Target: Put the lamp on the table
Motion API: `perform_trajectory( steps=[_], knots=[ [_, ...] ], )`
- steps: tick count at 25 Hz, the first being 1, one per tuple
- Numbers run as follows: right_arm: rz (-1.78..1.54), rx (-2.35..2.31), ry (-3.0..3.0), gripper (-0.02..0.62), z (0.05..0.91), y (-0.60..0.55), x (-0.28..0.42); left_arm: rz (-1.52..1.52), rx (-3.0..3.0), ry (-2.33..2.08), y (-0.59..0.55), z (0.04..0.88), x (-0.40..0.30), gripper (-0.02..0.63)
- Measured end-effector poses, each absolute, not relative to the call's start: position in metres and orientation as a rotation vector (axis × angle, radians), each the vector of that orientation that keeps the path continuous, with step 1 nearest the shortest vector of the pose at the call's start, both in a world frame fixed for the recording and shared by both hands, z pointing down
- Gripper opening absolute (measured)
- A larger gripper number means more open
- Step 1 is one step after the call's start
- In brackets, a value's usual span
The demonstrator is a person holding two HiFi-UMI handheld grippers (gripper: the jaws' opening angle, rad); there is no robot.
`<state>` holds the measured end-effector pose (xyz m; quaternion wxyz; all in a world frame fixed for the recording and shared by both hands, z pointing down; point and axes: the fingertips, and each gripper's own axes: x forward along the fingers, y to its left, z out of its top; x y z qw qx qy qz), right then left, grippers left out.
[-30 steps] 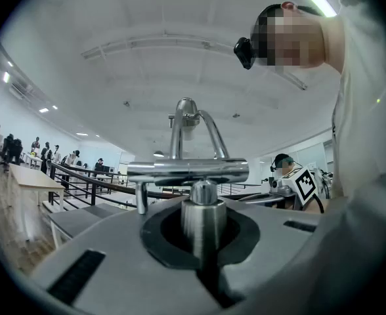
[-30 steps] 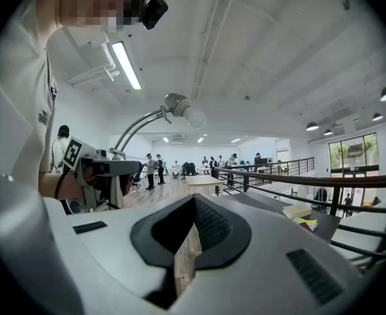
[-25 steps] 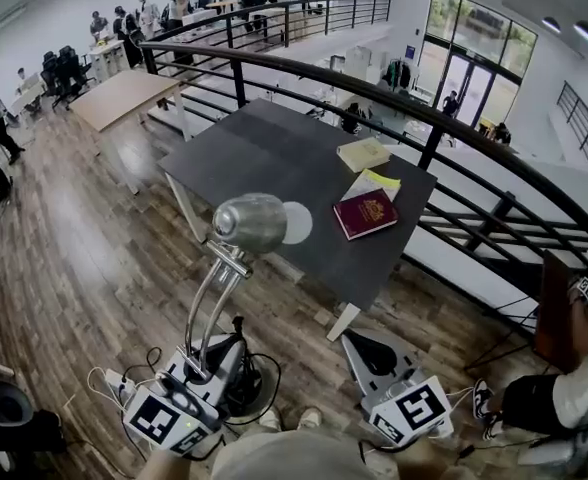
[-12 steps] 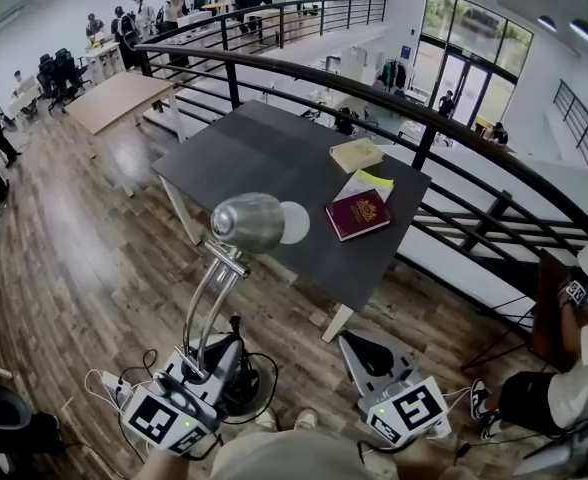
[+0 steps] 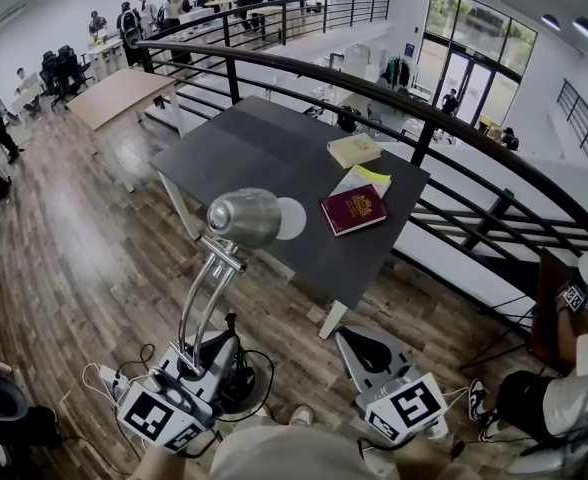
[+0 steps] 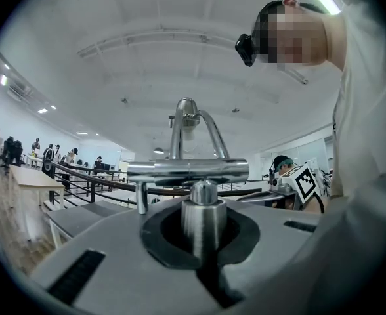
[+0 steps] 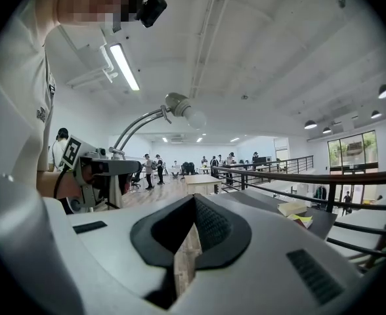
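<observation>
A silver desk lamp (image 5: 244,218) with a round white bulb stands upright in my left gripper (image 5: 196,356), which is shut on the lamp's short post (image 6: 204,216) below a chrome crossbar (image 6: 188,171). The lamp's twin arms curve up to the head, which also shows in the right gripper view (image 7: 183,110). My right gripper (image 5: 372,353) hangs beside it at the lower right, shut and empty, its pads meeting at the tip (image 7: 193,202). The dark grey table (image 5: 264,158) lies ahead, beyond both grippers.
On the table's right end lie a red book (image 5: 352,209), a tan book (image 5: 354,151) and yellow-white papers (image 5: 366,180). A curved black railing (image 5: 444,128) runs behind it. A power strip with cables (image 5: 114,380) lies on the wood floor. A seated person (image 5: 564,368) is at right.
The lamp stays held in the left gripper. The table and books have drifted slightly left in the head view, and both grippers sit a little lower in it.
</observation>
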<state>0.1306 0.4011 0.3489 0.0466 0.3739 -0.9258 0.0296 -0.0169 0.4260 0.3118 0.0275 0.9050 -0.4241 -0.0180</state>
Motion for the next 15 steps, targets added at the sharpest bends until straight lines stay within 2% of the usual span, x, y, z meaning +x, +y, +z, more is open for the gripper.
perform_trajectory(
  steps=[15],
  knots=[
    [0.06,1.136,-2.868,-0.002,0.362,0.393,0.151,-0.046,2.812,-1.355,0.422,0.322,0.007,0.0]
  ],
)
